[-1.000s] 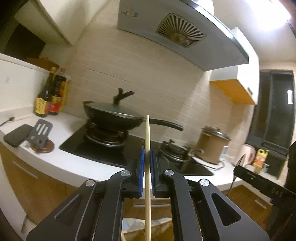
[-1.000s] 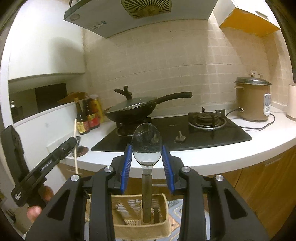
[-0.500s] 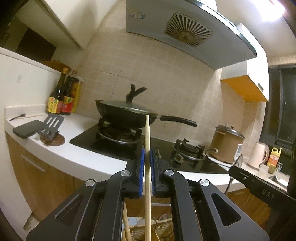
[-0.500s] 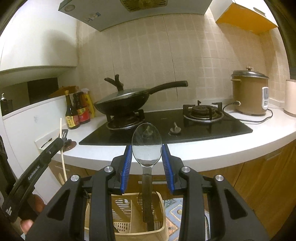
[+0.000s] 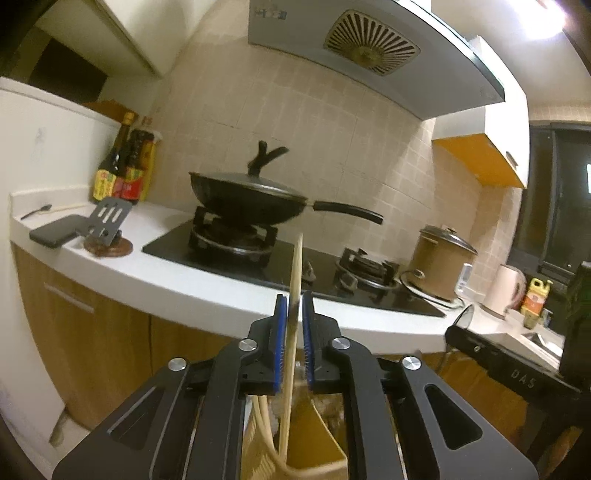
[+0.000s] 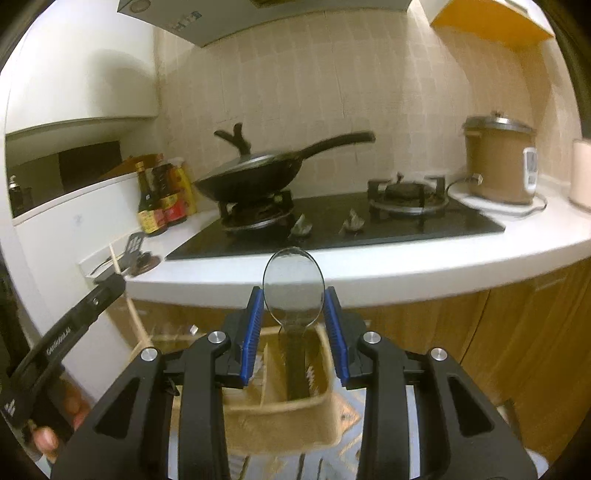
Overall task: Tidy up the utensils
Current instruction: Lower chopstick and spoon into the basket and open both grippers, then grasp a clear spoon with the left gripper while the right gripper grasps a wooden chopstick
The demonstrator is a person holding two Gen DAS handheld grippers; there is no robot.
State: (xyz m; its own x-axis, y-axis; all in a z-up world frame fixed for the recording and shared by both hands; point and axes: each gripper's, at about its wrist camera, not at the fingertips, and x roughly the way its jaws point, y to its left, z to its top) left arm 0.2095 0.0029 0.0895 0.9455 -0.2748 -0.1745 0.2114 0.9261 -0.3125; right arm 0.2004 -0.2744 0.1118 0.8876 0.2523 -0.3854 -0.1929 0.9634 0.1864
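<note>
Wooden chopstick [image 5: 295, 291] clamped upright between blue pads of left gripper [image 5: 294, 321], lower end reaching into beige utensil caddy [image 5: 314, 435] beside further chopsticks [image 5: 266, 424]. Metal spoon [image 6: 294, 284] pinched at bowl by right gripper [image 6: 294, 314], handle down in right compartment of caddy [image 6: 280, 402]. Behind: lidded black wok [image 6: 255, 173] on stove, sauce bottles [image 6: 162, 203] at counter's left end, rice cooker [image 6: 498, 162] at right end.

Dim warm indoor light, yellowish cast. Blown-out ceiling light [image 5: 546, 18] upper right of left wrist view. Strong fisheye bend, dark vignette at corners, esp. right wrist view. Motion blur on basket [image 6: 291, 391] at bottom centre and on counter [image 6: 443, 254] edge. Bg soft, grainy. Window [image 5: 554, 195] at right dark.
</note>
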